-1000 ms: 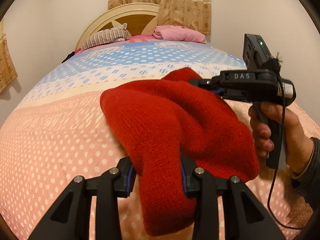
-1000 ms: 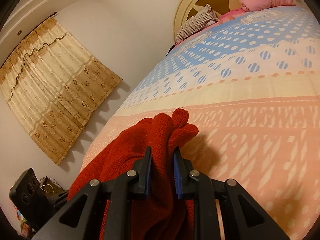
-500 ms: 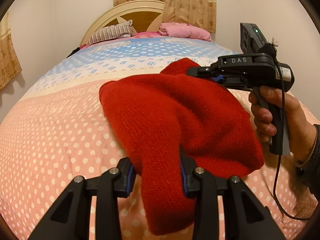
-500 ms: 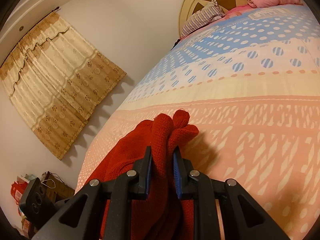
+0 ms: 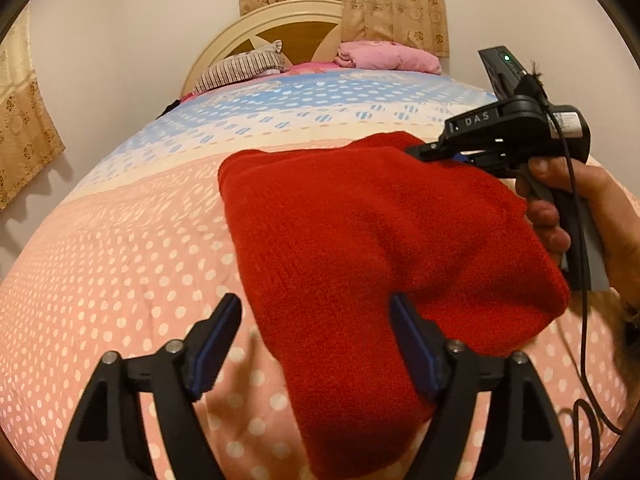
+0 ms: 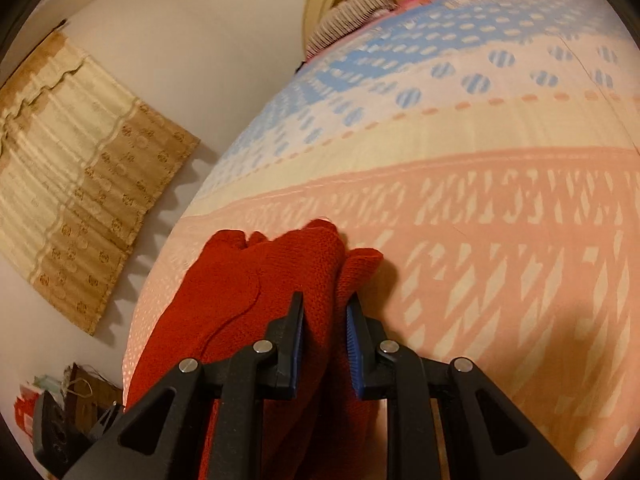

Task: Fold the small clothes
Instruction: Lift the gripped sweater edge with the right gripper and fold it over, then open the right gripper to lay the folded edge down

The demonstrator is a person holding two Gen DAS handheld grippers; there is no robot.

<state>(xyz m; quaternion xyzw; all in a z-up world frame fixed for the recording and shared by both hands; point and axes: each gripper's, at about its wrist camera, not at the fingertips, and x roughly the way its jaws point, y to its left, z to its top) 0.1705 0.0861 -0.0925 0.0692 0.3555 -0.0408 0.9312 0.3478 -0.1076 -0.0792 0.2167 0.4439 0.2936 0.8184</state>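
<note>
A red knit garment lies folded over on the pink dotted bedspread. My left gripper is open, its jaws wide apart on either side of the garment's near end. My right gripper is shut on the garment's far edge, low over the bed. It also shows in the left wrist view at the right, held by a hand, pinching the red fabric.
A cream headboard, a striped pillow and a pink folded bundle are at the bed's far end. Patterned curtains hang on the left wall. A black cable dangles from the right gripper.
My left gripper has opened and let go of the red garment's near end. The right gripper has stayed shut on the garment and moved lower toward the bed.
</note>
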